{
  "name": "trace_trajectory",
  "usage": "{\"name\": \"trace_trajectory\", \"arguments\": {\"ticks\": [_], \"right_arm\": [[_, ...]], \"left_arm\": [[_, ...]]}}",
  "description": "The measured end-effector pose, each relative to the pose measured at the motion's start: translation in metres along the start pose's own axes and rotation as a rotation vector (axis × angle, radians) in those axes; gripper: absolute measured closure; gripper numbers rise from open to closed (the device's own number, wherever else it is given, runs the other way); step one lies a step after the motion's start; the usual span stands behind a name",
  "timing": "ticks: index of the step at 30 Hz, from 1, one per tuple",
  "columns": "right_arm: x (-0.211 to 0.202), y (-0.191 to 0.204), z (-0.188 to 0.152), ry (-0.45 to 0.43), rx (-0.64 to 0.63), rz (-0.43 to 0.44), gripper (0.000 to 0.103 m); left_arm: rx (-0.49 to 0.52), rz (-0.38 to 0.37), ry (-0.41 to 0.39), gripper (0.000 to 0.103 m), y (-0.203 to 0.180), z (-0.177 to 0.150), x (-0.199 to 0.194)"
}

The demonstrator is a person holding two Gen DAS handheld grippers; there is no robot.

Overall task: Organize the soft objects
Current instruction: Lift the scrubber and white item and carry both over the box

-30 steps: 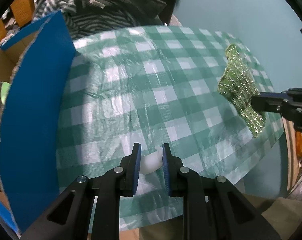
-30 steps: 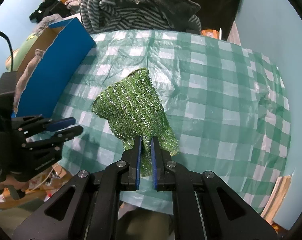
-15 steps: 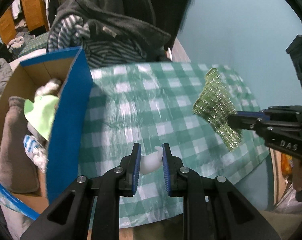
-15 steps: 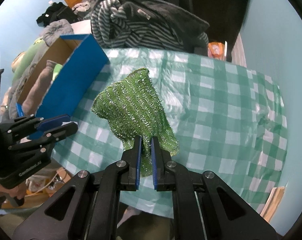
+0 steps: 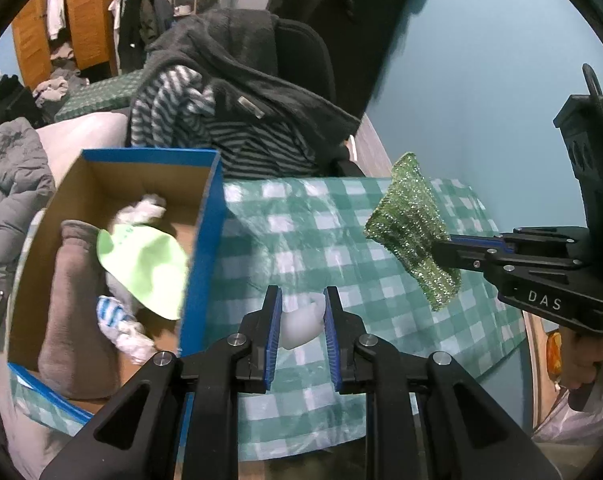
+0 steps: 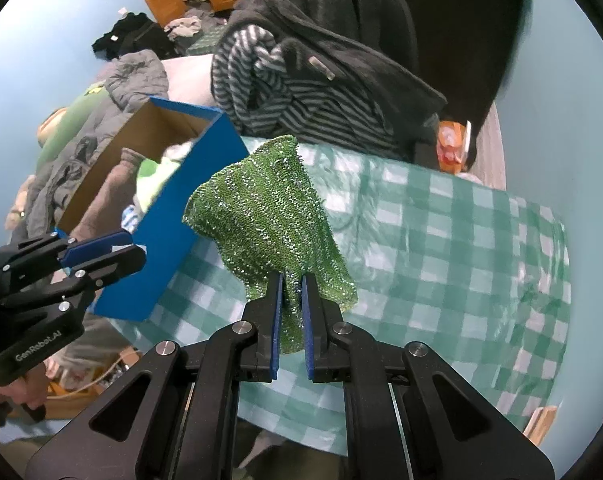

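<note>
My left gripper (image 5: 300,300) is shut on a small white soft lump (image 5: 301,322), held in the air above the green checked table (image 5: 341,248), just right of the blue cardboard box (image 5: 205,248). The box holds a lime green cloth (image 5: 145,256), a brown soft piece (image 5: 67,300) and white and striped items. My right gripper (image 6: 290,288) is shut on a glittery green knitted cloth (image 6: 265,216), which hangs lifted off the table; it also shows in the left wrist view (image 5: 413,224). The left gripper (image 6: 101,252) appears at the left of the right wrist view.
A chair piled with a dark fleece and a striped garment (image 5: 229,120) stands behind the table. Clothes and a grey jacket (image 6: 137,76) lie beyond the box (image 6: 173,216). An orange packet (image 6: 451,148) sits at the table's far edge. A teal wall is on the right.
Both grippers have risen and pulled back from the table with their loads. The box's inside has come into view. The green cloth has lifted off the tablecloth.
</note>
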State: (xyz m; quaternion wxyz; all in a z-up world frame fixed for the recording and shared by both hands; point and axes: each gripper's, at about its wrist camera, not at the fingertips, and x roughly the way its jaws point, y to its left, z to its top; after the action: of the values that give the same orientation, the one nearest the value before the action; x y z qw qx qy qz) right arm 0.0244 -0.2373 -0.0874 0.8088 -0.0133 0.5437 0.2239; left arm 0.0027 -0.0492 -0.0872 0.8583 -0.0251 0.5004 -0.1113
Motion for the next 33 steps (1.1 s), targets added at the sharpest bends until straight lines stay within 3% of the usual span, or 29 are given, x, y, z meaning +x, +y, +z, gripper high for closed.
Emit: {"name": "trace_trajectory", "arguments": {"ticks": [18,33], "right_arm": [[0.017,0.084,0.055,-0.031,-0.115,0.061,0.096],[0.059,0.151,0.094,-0.001,-0.187,0.112,0.096]], "left_arm": [[-0.086,0.058,-0.051,0.083,0.077,0.004,-0.033],[-0.119,0.137,-0.049,0.083,0.143,0.008,-0.027]]}}
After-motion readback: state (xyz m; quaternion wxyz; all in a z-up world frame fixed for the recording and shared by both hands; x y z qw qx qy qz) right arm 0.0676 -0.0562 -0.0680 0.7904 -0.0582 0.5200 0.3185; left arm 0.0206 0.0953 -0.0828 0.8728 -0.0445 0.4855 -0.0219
